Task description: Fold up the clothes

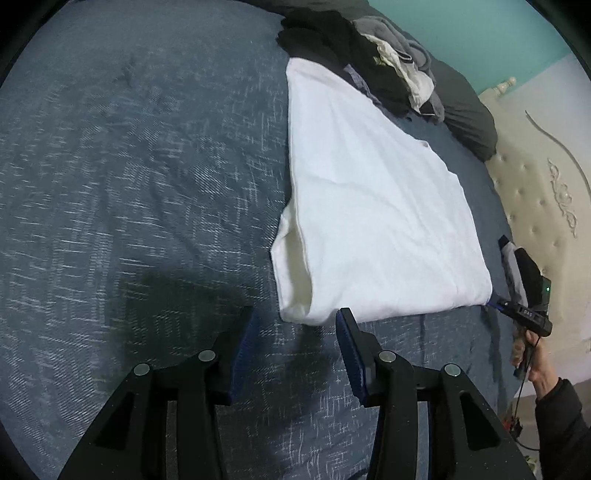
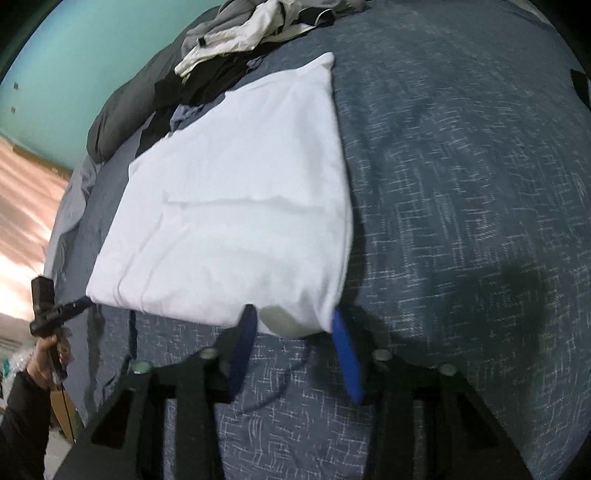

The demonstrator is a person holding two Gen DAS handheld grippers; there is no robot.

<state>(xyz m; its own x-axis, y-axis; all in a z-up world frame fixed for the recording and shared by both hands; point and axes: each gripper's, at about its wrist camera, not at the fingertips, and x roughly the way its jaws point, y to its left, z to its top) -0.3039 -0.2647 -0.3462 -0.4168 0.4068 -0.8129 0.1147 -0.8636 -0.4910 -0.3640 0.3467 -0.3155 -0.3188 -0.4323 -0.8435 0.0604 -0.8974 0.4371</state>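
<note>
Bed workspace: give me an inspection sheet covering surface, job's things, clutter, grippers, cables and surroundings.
Surface: blue bedspread, rumpled, no hard objects on it.
Job's things: white garment lying flat, partly folded; unfolded clothes pile beyond its far end.
Clutter: dark pillow beside the pile.
Grippers: left gripper open, at one near corner of the garment; right gripper open, jaws either side of the other near corner, not pressing it.
Cables: thin cable hanging below the right hand; thin cord on the bedspread.
Surroundings: teal wall, tufted headboard.
</note>
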